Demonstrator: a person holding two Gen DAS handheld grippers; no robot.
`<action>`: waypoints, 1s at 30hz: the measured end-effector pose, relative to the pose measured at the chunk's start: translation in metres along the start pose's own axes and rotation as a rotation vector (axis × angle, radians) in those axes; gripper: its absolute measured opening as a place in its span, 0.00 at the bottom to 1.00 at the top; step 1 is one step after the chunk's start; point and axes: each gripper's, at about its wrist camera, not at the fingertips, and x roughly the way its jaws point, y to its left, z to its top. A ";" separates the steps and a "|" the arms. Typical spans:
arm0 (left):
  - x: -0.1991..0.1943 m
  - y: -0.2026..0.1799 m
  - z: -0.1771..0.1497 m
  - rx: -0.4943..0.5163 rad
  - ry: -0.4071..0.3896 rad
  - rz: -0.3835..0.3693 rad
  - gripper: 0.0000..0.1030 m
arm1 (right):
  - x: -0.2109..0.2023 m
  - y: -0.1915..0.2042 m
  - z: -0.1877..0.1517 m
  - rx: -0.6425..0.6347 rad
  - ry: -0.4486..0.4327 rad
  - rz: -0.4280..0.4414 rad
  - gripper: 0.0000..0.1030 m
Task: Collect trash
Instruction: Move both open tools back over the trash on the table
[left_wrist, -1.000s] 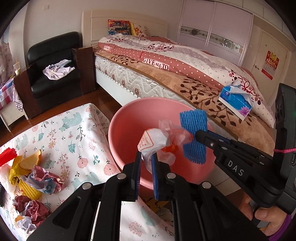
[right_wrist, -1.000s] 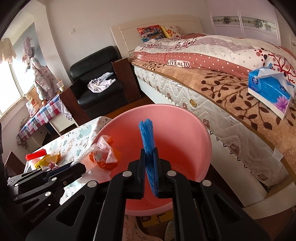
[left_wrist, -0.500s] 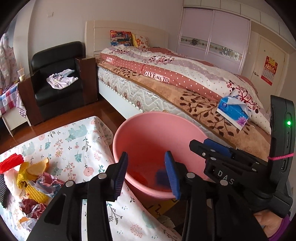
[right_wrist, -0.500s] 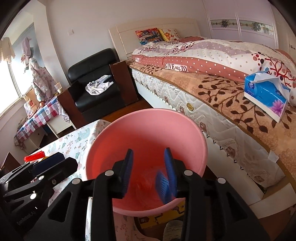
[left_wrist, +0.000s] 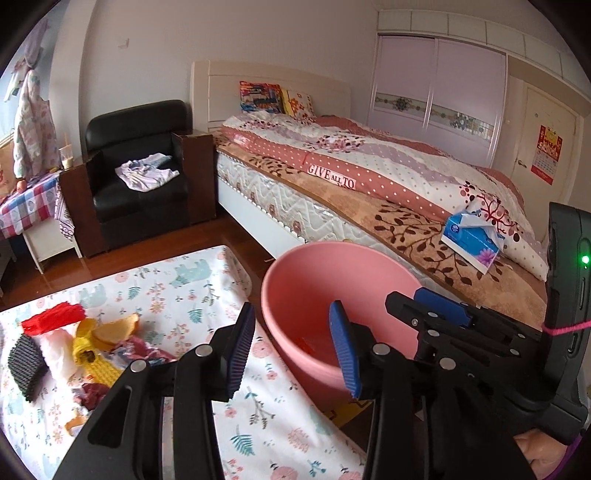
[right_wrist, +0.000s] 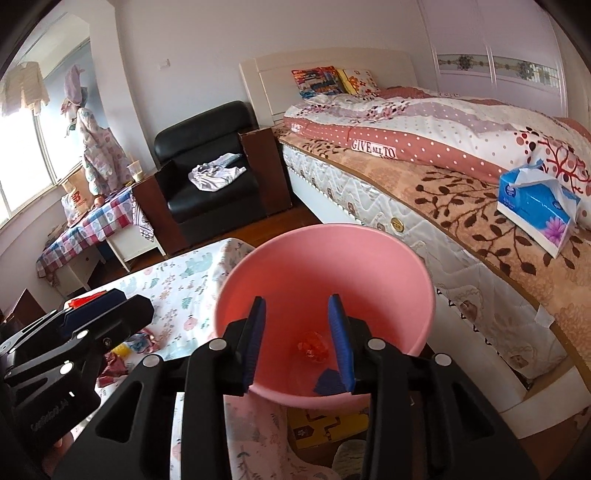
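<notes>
A pink plastic bin (left_wrist: 303, 288) (right_wrist: 295, 266) stands on the floor between the table and the bed. Inside it lie an orange-red crumpled wrapper (right_wrist: 313, 346) and a blue foam net (right_wrist: 328, 380). My left gripper (left_wrist: 291, 354) is open and empty, above the table edge beside the bin. My right gripper (right_wrist: 297, 341) is open and empty, over the near rim of the bin; it also shows in the left wrist view (left_wrist: 436, 314). A pile of trash (left_wrist: 74, 354) lies on the floral tablecloth at the left: red, black and yellow foam nets, peel and crumpled wrappers.
The table with the floral cloth (left_wrist: 177, 288) is at the left. A bed (left_wrist: 369, 192) with a blue tissue box (left_wrist: 471, 240) runs behind the bin. A black armchair (left_wrist: 136, 184) stands at the back left. A yellow box (right_wrist: 325, 424) lies on the floor under the bin.
Both grippers opened and dropped their loads into the bin: the left let go of the crumpled wrapper, the right the blue foam net. Both have drawn back and up from the bin.
</notes>
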 end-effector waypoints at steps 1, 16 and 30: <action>-0.003 0.002 -0.001 -0.002 -0.003 0.005 0.40 | -0.002 0.003 -0.001 -0.001 -0.003 0.005 0.36; -0.052 0.040 -0.032 -0.024 -0.037 0.085 0.45 | -0.026 0.057 -0.024 -0.058 -0.028 0.067 0.46; -0.116 0.122 -0.101 -0.052 -0.015 0.171 0.52 | -0.020 0.120 -0.064 -0.148 0.051 0.186 0.46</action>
